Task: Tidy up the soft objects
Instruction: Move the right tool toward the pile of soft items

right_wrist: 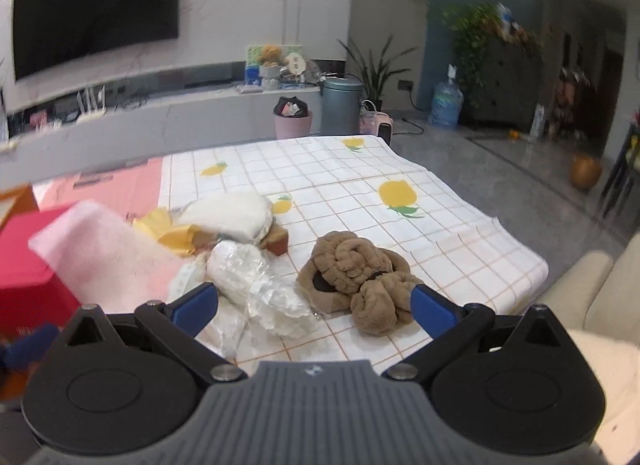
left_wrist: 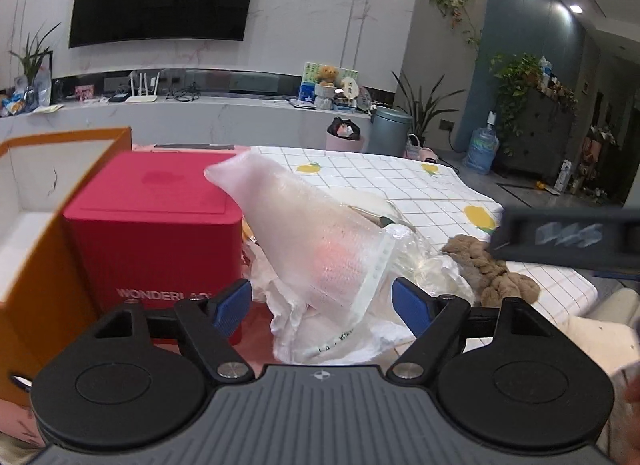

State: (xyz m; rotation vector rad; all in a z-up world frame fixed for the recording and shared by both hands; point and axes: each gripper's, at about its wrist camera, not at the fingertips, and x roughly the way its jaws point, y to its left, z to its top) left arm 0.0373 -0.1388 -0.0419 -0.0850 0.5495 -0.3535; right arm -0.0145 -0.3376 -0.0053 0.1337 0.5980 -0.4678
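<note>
Evidently the left claw [left_wrist: 322, 303], fingers apart, straddles the translucent pinkish bubble-wrap pouch [left_wrist: 316, 233] beside the red cube box [left_wrist: 154, 225], likely its destination, while the right claw [right_wrist: 314, 307], also apart, approaches the brown knotted plush [right_wrist: 356, 279] on the table [right_wrist: 440, 225].

one red box [left_wrist: 152, 225]; one orange box [left_wrist: 60, 201]; one bubble-wrap pouch [left_wrist: 316, 233]; one brown knotted plush [right_wrist: 356, 277]; one white cushion [right_wrist: 232, 215]; two crumpled clear bags [right_wrist: 260, 285]
</note>
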